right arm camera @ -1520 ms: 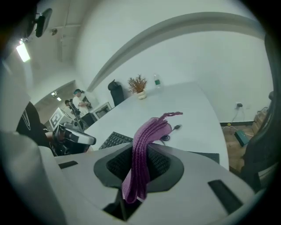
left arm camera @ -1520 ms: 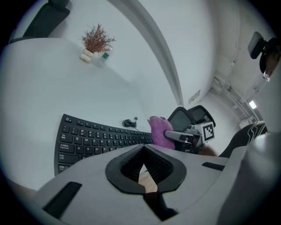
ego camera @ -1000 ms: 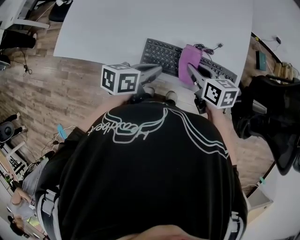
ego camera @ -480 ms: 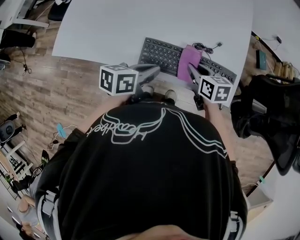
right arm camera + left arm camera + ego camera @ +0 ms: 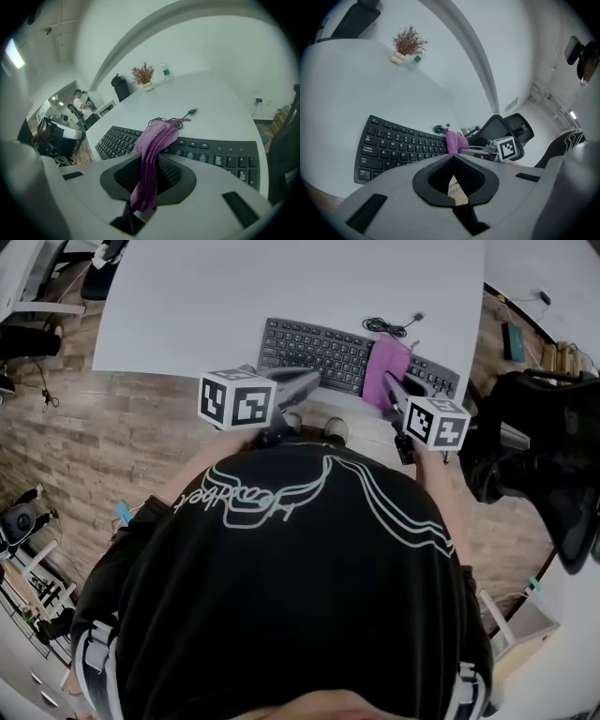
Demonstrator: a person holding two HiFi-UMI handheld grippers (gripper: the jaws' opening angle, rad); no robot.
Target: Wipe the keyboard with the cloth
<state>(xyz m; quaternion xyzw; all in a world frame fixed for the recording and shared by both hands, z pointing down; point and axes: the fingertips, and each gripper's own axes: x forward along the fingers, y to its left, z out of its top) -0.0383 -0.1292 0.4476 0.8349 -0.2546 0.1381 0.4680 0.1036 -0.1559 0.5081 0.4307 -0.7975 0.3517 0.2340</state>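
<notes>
A black keyboard (image 5: 323,348) lies near the front edge of the white table (image 5: 281,287). A purple cloth (image 5: 384,371) is draped over the keyboard's right half, and my right gripper (image 5: 392,390) is shut on it. In the right gripper view the cloth (image 5: 152,150) runs from between the jaws out onto the keys (image 5: 220,157). My left gripper (image 5: 305,382) hovers at the table's front edge just before the keyboard's left half (image 5: 393,145), jaws shut with nothing between them. The cloth (image 5: 454,140) and the right gripper's marker cube (image 5: 507,148) show to its right.
A coiled black cable (image 5: 389,326) lies just behind the keyboard. A small potted plant (image 5: 408,44) and a bottle (image 5: 165,71) stand at the table's far side. A black office chair (image 5: 534,446) stands to the right on the wooden floor (image 5: 112,427).
The right gripper has slid the cloth a little to the right along the keyboard. The left gripper has stayed at the front edge.
</notes>
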